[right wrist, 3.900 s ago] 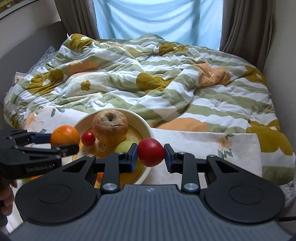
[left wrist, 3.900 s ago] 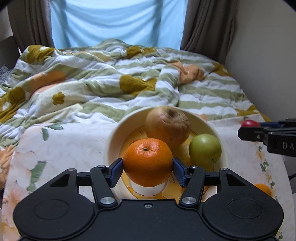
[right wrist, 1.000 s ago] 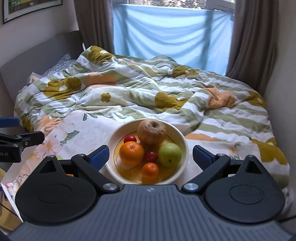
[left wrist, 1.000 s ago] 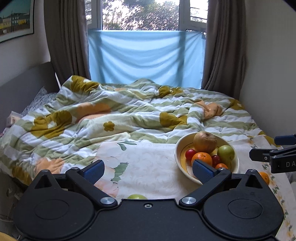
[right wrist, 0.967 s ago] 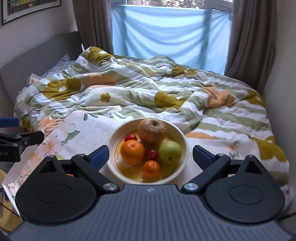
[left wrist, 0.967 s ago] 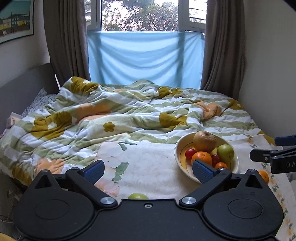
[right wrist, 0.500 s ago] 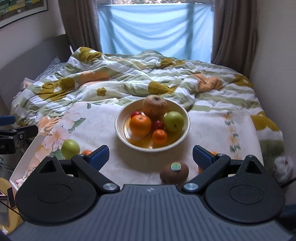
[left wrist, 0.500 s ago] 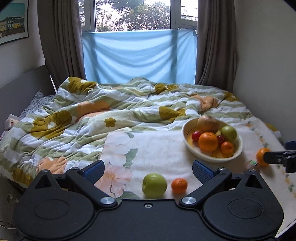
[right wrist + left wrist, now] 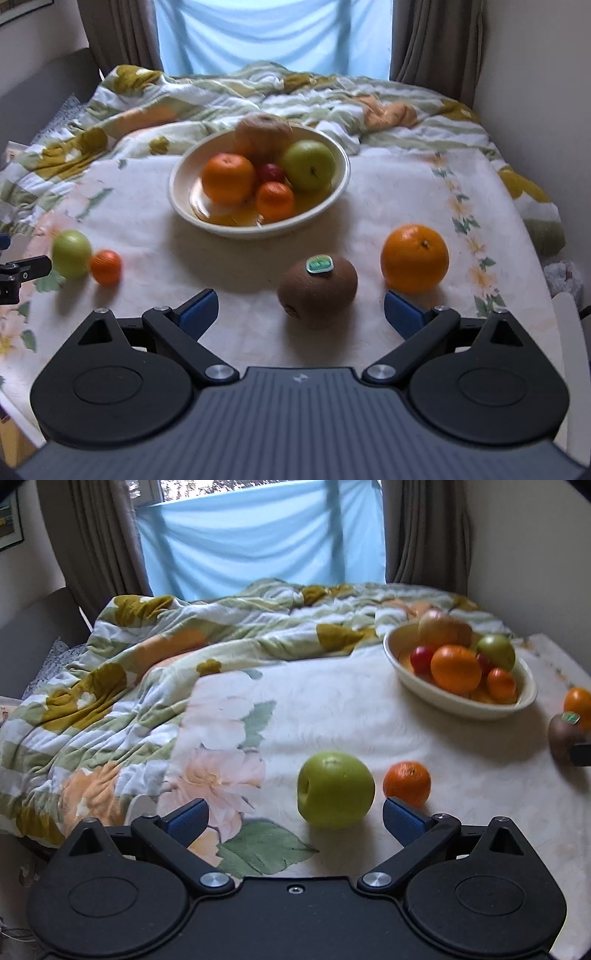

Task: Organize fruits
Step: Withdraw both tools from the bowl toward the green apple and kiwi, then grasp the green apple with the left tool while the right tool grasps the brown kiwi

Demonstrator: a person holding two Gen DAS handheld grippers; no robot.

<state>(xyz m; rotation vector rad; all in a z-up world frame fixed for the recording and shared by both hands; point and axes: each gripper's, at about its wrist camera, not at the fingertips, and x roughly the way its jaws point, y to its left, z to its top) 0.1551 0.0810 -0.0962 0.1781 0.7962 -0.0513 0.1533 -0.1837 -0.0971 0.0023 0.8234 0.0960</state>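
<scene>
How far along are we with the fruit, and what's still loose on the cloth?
Done: the bowl holds several fruits. In hand: nothing; the left tongs sit open in front of the green apple, the right tongs open around the kiwi, not touching it. Left: four loose on the cloth, namely that apple, the small orange, the kiwi and the big orange.

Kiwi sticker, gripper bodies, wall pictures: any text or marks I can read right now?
Kiwi sticker: green label, print too blurred to read.
Right gripper body: small embossed logo, no letters.
Framed wall picture: only an edge shows, nothing legible.
No other text.
</scene>
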